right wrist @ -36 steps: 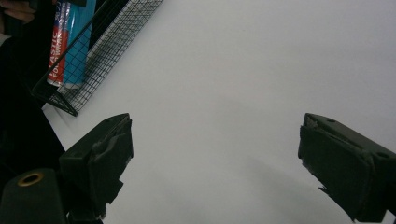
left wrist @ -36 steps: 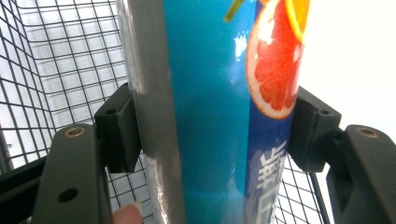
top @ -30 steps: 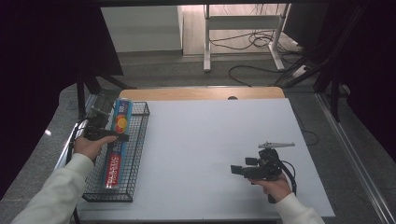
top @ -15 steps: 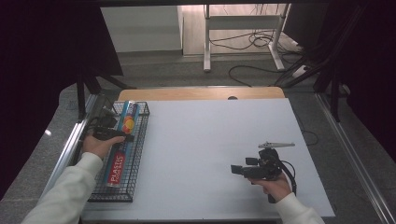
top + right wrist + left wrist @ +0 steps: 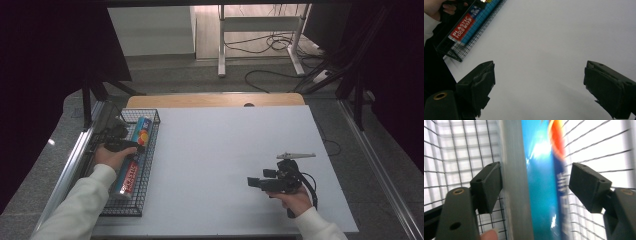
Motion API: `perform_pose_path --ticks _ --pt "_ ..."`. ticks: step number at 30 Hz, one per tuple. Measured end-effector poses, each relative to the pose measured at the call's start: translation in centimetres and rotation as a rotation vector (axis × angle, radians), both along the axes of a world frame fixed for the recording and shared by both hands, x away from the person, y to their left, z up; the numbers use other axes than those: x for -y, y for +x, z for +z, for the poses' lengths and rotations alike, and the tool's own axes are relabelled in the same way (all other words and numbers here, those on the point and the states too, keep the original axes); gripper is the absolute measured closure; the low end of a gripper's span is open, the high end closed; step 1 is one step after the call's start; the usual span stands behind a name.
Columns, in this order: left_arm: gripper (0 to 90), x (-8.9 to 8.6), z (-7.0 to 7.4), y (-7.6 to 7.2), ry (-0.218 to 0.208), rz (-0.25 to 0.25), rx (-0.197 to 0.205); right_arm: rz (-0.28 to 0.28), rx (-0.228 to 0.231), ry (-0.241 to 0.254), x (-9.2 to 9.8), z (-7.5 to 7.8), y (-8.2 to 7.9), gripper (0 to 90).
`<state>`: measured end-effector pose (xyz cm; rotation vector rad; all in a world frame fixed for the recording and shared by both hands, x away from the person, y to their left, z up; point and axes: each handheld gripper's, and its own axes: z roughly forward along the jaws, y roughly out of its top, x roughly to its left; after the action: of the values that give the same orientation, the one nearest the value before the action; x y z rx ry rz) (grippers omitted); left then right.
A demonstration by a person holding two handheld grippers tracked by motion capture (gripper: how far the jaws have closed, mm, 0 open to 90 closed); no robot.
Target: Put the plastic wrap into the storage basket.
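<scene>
Plastic food wrap box [image 5: 133, 159], blue with a red label end, lying lengthwise in a black wire basket [image 5: 145, 187] at the left edge of the white table [image 5: 220, 150]. Left gripper [image 5: 535, 185] reaches into the basket, jaws wide, straddling the box without touching it. Right gripper [image 5: 252, 182] rests well apart over bare tabletop, jaws wide and empty.

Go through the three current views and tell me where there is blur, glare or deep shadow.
Left gripper view: the plastic wrap box is close and smeared, with a white glare patch near its top; the wire basket mesh behind is washed out. Right gripper view: sharp enough to read the box label; soft jaw shadows on the table. High view: evenly lit table, black surroundings at both sides.
</scene>
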<state>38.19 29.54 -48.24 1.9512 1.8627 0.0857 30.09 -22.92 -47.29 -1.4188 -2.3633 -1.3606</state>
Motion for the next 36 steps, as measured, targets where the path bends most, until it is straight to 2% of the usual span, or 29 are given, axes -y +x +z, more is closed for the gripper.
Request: perform_pose_path --ticks 2,8,10,13,14,15,17,18,19,22,23,24,25,26,27,28,29,30,31,33,34,35,36 --pt "25.9 -0.1 0.9 -0.5 -0.004 -0.016 0.02 -0.001 -0.001 0.0 0.0 0.0 0.0 10.5" --pt "21.3 -0.2 1.1 -0.9 -0.014 -0.035 0.027 0.002 0.001 -0.001 -0.1 0.0 0.0 10.5" --pt "20.3 0.0 1.5 -1.3 -0.026 -0.044 0.046 0.002 0.002 0.001 -0.1 0.1 0.0 10.5" --pt "20.1 0.0 2.4 -2.0 -0.05 -0.052 0.092 0.001 0.002 0.003 0.0 0.1 0.0 10.5" --pt "19.9 0.1 3.2 -2.6 -0.07 -0.059 0.129 0.0 0.003 0.002 0.1 0.1 0.1 10.5" --pt "19.9 0.1 3.2 -2.6 -0.07 -0.059 0.129 0.001 0.003 0.002 0.1 0.1 0.1 10.5" --pt "19.7 0.2 4.0 -3.3 -0.096 -0.072 0.161 0.003 0.006 0.003 0.1 0.2 0.0 10.5" --pt "19.7 0.3 4.7 -4.2 -0.111 -0.087 0.199 0.005 0.008 0.003 0.1 0.2 0.0 10.5" --pt "19.8 0.4 5.0 -4.6 -0.116 -0.094 0.216 0.005 0.011 0.003 0.1 0.2 0.0 10.5" --pt "20.0 0.8 6.0 -6.3 -0.122 -0.151 0.267 0.006 0.015 0.003 0.1 0.3 0.0 10.5" --pt "20.1 0.8 6.0 -6.3 -0.122 -0.151 0.267 0.006 0.015 0.003 0.1 0.3 0.0 10.5" --pt "20.3 1.3 6.5 -7.8 -0.121 -0.201 0.312 0.009 0.022 0.003 0.1 0.4 0.0 10.5" --pt "20.5 1.3 6.5 -7.8 -0.121 -0.201 0.312 0.009 0.022 0.003 0.1 0.4 0.0 10.5" --pt "20.6 2.2 6.9 -9.5 -0.094 -0.246 0.359 0.019 0.041 -0.009 0.0 0.5 0.0 10.5" --pt "21.0 2.7 7.0 -10.2 -0.086 -0.272 0.379 0.025 0.051 -0.018 0.0 0.5 -0.1 10.5" --pt "20.9 2.7 7.0 -10.2 -0.086 -0.272 0.379 0.033 0.064 -0.03 0.0 0.5 -0.2 10.5" --pt "20.9 3.2 7.1 -11.0 -0.089 -0.302 0.392 0.033 0.064 -0.03 0.0 0.5 -0.2 10.5" --pt "20.9 4.3 7.1 -12.4 -0.12 -0.352 0.414 0.042 0.091 -0.055 0.0 0.6 -0.4 10.5" --pt "20.8 4.3 7.1 -12.4 -0.12 -0.352 0.414 0.044 0.105 -0.065 0.1 0.7 -0.5 10.5" --pt "20.8 5.4 7.0 -13.8 -0.147 -0.399 0.437 0.049 0.119 -0.071 0.2 0.8 -0.6 10.5" --pt "21.0 6.4 6.7 -14.9 -0.184 -0.43 0.456 0.051 0.146 -0.072 0.5 1.1 -1.0 10.5" --pt "20.9 6.4 6.7 -14.9 -0.184 -0.43 0.456 0.051 0.146 -0.072 0.5 1.1 -1.0 10.5" --pt "21.0 7.0 6.4 -15.3 -0.194 -0.449 0.461 0.048 0.174 -0.076 0.9 1.3 -1.4 10.7"
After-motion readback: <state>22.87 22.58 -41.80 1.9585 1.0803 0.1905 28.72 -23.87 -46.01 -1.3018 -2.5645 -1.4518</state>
